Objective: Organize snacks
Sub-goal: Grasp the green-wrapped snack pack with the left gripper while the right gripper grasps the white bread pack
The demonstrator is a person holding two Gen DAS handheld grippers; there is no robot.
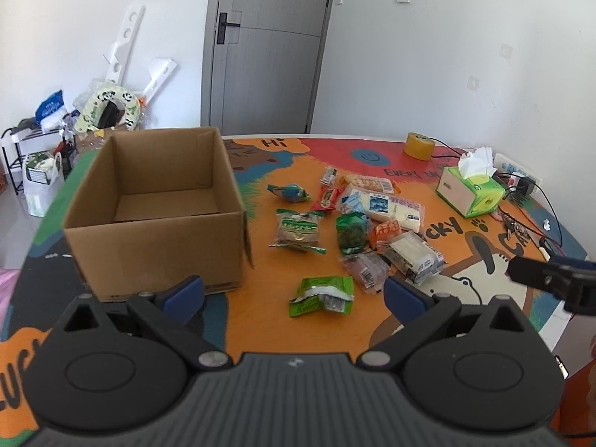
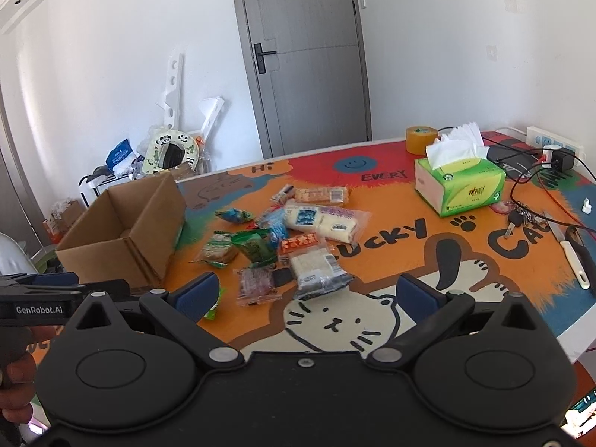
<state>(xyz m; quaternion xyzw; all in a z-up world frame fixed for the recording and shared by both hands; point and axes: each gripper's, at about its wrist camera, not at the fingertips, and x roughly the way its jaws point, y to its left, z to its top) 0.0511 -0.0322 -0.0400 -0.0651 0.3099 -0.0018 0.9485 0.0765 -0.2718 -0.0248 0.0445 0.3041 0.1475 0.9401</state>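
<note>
An open, empty cardboard box stands at the table's left; it also shows in the right wrist view. Several snack packets lie in a loose pile to its right, among them a long white packet and a green packet nearest my left gripper. My left gripper is open and empty, hovering above the table's near edge, just behind the green packet. My right gripper is open and empty, above the near edge in front of the pile.
A green tissue box, a roll of tape, a power strip with cables, keys and a white-handled knife lie at the right on the colourful table mat. Clutter sits on the floor beyond the box.
</note>
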